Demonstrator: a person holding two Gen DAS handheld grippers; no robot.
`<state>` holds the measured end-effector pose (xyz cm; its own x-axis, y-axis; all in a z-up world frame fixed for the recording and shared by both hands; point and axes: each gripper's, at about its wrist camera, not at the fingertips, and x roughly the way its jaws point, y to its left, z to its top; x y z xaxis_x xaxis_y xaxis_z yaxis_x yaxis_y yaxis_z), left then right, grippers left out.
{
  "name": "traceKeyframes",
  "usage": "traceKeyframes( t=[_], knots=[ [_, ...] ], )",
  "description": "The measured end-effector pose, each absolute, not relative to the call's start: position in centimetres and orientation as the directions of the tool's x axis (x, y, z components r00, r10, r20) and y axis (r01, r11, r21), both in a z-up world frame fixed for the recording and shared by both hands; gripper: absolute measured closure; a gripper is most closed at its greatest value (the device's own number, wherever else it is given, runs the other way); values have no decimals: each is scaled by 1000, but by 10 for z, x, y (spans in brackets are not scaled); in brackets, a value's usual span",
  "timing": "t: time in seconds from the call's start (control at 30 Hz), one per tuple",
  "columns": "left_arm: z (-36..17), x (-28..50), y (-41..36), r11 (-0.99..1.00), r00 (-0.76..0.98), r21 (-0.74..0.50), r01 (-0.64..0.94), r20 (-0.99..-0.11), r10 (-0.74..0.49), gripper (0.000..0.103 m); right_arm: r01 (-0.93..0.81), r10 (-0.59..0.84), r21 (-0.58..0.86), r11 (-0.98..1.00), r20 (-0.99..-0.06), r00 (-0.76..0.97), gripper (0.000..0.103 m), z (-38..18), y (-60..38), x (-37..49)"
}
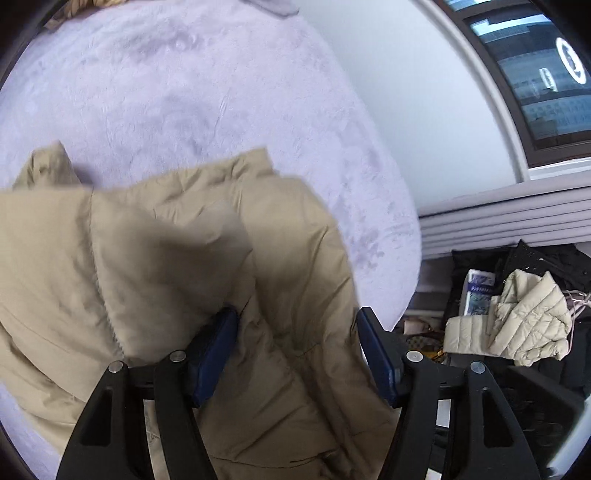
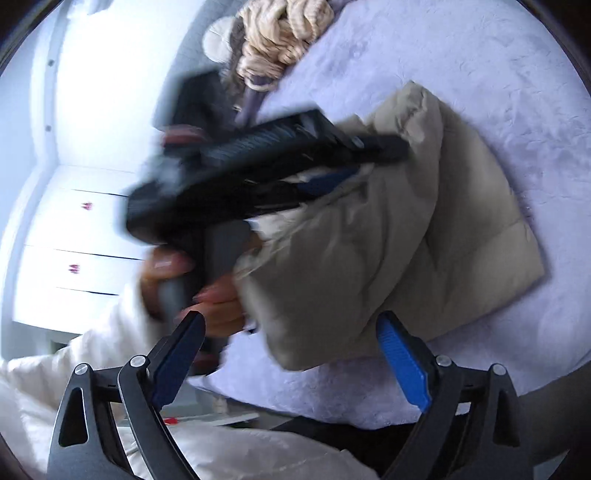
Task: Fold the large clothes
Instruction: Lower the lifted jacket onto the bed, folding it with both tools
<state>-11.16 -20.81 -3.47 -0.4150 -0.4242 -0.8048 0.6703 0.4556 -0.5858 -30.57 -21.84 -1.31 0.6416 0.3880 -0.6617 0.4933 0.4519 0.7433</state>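
Observation:
A beige padded jacket lies folded on the lilac bed cover. My left gripper sits low over the jacket's right part, a puffy fold between its blue pads; the left pad is tucked against fabric and the right one stands at the fold's edge, so the jaws look open. In the right wrist view the jacket is a compact bundle, with the left gripper on its top left, held by a hand. My right gripper hangs open above the jacket's near corner, nothing between its pads.
A cream quilted garment and dark items are piled beside the bed's right edge, below a window. White drawers stand at the left. A chunky knitted bundle lies at the bed's far end. A white sleeve crosses below.

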Motion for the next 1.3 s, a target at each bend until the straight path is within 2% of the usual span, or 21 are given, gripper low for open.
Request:
traceKeyframes(
  t=[0.03, 0.07, 0.1, 0.13, 0.17, 0.23, 0.37, 0.47, 0.6, 0.73, 0.9, 0.97, 1.03, 1.17, 1.3],
  knots=[
    [-22, -108, -203, 434, -399, -591, 680, -794, -458, 36, 531, 364, 707, 467, -701, 613, 9, -20, -219, -300],
    [-11, -101, -194, 418, -366, -577, 701, -795, -484, 36, 558, 342, 677, 480, -730, 592, 17, -25, -221, -296],
    [3, -97, -186, 415, -305, -540, 732, -805, -509, 36, 573, 323, 658, 489, -747, 582, 29, -25, -222, -290],
    [15, -90, -173, 432, -216, -481, 763, -819, -531, 36, 585, 302, 635, 505, -765, 569, 72, -27, -224, -288],
    [23, -84, -162, 450, -154, -442, 776, -825, -543, 36, 596, 288, 608, 524, -785, 548, 85, -28, -226, -285],
    [26, -66, -136, 528, -30, -361, 769, -845, -534, 36, 596, 231, 555, 581, -814, 533, 88, -22, -228, -285],
    [-11, -26, -99, 688, 56, -285, 667, -902, -428, 36, 574, 106, 415, 706, -863, 494, 88, -7, -227, -290],
    [-44, -17, -99, 729, 40, -288, 621, -917, -397, 36, 611, 105, 408, 678, -877, 469, 88, -12, -238, -299],
    [-55, -41, -143, 687, 71, -241, 686, -917, -393, 36, 680, 54, 370, 632, -897, 438, 88, -23, -267, -317],
    [-68, -69, -191, 614, 77, -198, 764, -917, -391, 36, 751, 54, 385, 537, -904, 424, 87, -57, -285, -341],
    [-80, -90, -221, 575, 100, -128, 808, -933, -347, 36, 800, 139, 465, 379, -884, 447, 77, -97, -305, -356],
    [-83, -88, -218, 580, 103, -124, 805, -933, -343, 34, 810, 157, 482, 334, -876, 456, 65, -91, -313, -365],
    [-85, -84, -212, 590, 103, -128, 797, -934, -342, 34, 809, 126, 477, 343, -877, 464, 59, -71, -321, -374],
    [-87, -81, -205, 603, 107, -131, 787, -933, -342, 34, 745, 68, 514, 425, -839, 540, 58, -37, -336, -362],
    [-84, -83, -204, 611, 128, -111, 784, -934, -333, 34, 662, 130, 534, 526, -820, 557, 58, -29, -327, -340]
  ],
)
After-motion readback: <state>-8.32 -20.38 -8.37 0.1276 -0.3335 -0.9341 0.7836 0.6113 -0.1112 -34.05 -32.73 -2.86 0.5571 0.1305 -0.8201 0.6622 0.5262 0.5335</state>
